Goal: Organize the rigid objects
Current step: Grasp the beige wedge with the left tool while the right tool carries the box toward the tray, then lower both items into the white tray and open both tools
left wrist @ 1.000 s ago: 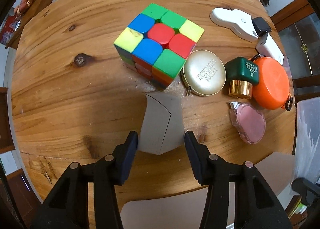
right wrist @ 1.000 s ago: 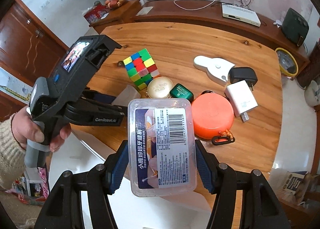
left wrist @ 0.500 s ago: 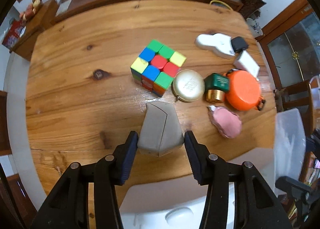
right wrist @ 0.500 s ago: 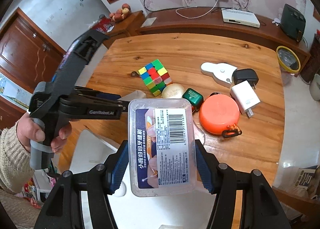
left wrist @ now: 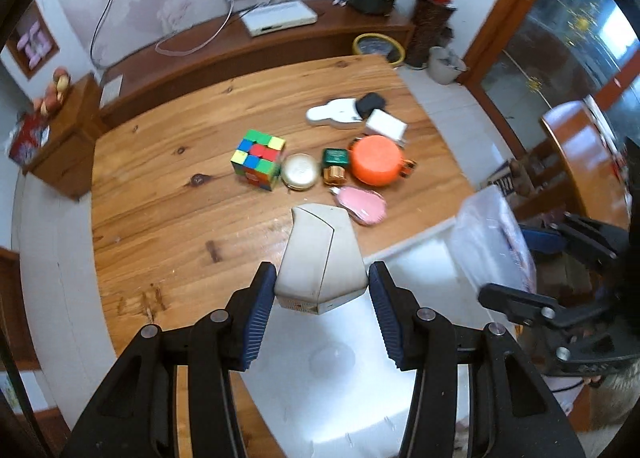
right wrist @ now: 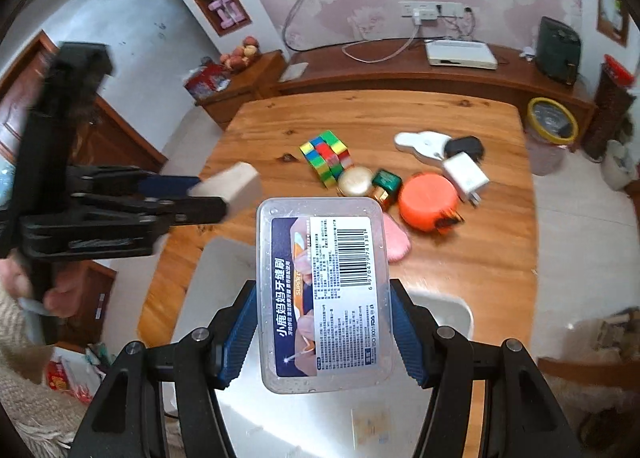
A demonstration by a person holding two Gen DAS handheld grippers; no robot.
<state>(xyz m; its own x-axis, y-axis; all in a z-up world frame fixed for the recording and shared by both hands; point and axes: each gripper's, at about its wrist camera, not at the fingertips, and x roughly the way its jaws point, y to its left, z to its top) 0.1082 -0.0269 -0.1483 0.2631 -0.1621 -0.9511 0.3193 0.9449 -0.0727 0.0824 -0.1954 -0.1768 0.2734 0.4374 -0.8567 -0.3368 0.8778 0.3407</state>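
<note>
Left gripper [left wrist: 322, 292] clamped on beige block [left wrist: 322, 258], right gripper [right wrist: 324, 332] on clear box [right wrist: 323, 290], both above white bin [right wrist: 448, 310]; slick box could slip, or loads collide.

Seeing a long brown wooden sideboard [right wrist: 400, 77] standing against the wall. Noting a flat white plastic box [right wrist: 460, 54] lying on top of it, a dark green boxy appliance [right wrist: 559, 51] sitting toward its right end, a yellow-rimmed round bin [right wrist: 552, 121] standing before that end, and a white wall socket strip [right wrist: 434, 10] hanging above it.
</note>
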